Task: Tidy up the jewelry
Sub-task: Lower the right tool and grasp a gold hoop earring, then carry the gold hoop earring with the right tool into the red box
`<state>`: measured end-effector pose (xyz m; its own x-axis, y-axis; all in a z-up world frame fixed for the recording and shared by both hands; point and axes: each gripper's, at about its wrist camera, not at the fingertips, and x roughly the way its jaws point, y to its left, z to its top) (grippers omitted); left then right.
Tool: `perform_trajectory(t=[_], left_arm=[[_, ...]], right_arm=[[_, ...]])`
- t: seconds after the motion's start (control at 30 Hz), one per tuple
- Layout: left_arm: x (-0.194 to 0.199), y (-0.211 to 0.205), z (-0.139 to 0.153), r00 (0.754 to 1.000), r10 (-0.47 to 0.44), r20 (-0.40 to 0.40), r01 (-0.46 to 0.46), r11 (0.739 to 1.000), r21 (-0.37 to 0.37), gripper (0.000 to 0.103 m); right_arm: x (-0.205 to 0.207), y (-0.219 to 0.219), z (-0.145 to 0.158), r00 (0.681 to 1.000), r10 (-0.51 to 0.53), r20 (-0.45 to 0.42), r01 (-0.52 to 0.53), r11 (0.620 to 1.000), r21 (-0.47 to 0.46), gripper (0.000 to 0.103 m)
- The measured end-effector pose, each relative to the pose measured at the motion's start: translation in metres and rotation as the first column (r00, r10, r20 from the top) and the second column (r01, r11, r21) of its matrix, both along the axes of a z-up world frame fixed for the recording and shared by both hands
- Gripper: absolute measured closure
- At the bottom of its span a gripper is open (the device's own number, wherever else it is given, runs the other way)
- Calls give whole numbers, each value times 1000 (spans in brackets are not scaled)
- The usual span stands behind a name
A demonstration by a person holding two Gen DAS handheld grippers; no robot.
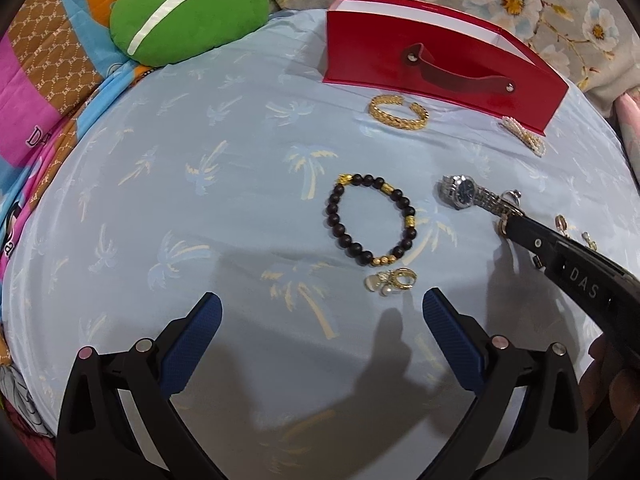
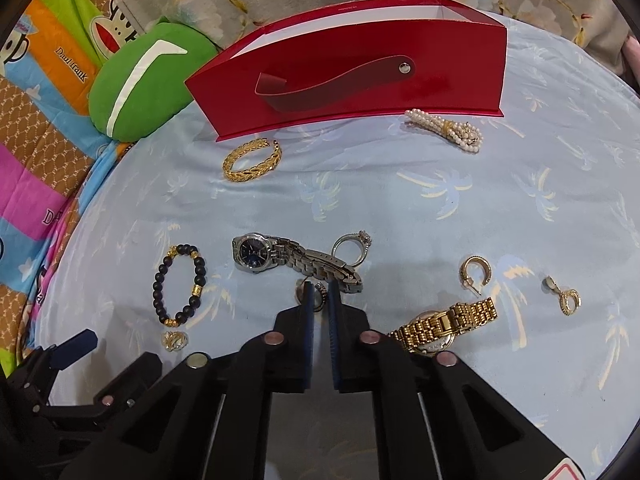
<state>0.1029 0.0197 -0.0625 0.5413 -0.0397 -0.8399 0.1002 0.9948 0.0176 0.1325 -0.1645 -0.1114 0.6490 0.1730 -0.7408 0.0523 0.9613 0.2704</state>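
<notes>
In the right wrist view my right gripper point(image 2: 319, 296) is shut on a small earring point(image 2: 320, 290) lying on the blue sheet, just in front of the silver watch's point(image 2: 252, 254) band. From the left wrist view its tip point(image 1: 506, 222) sits at the end of that watch point(image 1: 460, 192). My left gripper point(image 1: 323, 298) hangs open above the sheet with nothing between its fingers, just short of a small gold earring point(image 1: 392, 280) and the black bead bracelet point(image 1: 332, 216). The red box point(image 2: 360, 60) stands open at the back.
A gold cuff bangle point(image 2: 250, 170) and a pearl cluster point(image 2: 444, 128) lie before the box. A stone ring point(image 2: 336, 248), a gold watch point(image 2: 444, 324), a hoop earring point(image 2: 486, 268) and a drop earring point(image 2: 566, 298) lie to the right. A green cushion point(image 1: 188, 8) sits at the back left.
</notes>
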Motion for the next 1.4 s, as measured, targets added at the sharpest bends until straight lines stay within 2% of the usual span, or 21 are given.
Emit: perform_trajectory(t=[0.43,0.57,0.97,1.1,1.2,1.33,1.4], left_arm=[[-4,-13,-1,1000,-28,-3,28,1000,-1,5],[-6,-19,2,999,-46,1,46,999,-1,5],[-4,-58,7,993,-119,12,119,993,7,5],[4,-77,16,989,-142,33,143,990,-15,5],[14,-105,24,981,-191,34,192,979,-61,5],[25,-147,25,969,-246,28,248,966,-78,6],[28,-166,23,962,-272,20,272,959,-80,15]], right_arm=[[-25,-22,17,999,-34,41,34,999,10,100],[-45,-36,25,997,-61,55,63,997,-39,100],[-86,-73,31,988,-151,30,153,987,-59,100],[-91,-82,26,985,-171,14,172,984,-54,100],[-95,-90,26,980,-196,16,197,979,-51,100],[-103,-104,31,971,-236,31,237,970,-50,100],[-107,-111,33,966,-254,39,256,965,-52,100]])
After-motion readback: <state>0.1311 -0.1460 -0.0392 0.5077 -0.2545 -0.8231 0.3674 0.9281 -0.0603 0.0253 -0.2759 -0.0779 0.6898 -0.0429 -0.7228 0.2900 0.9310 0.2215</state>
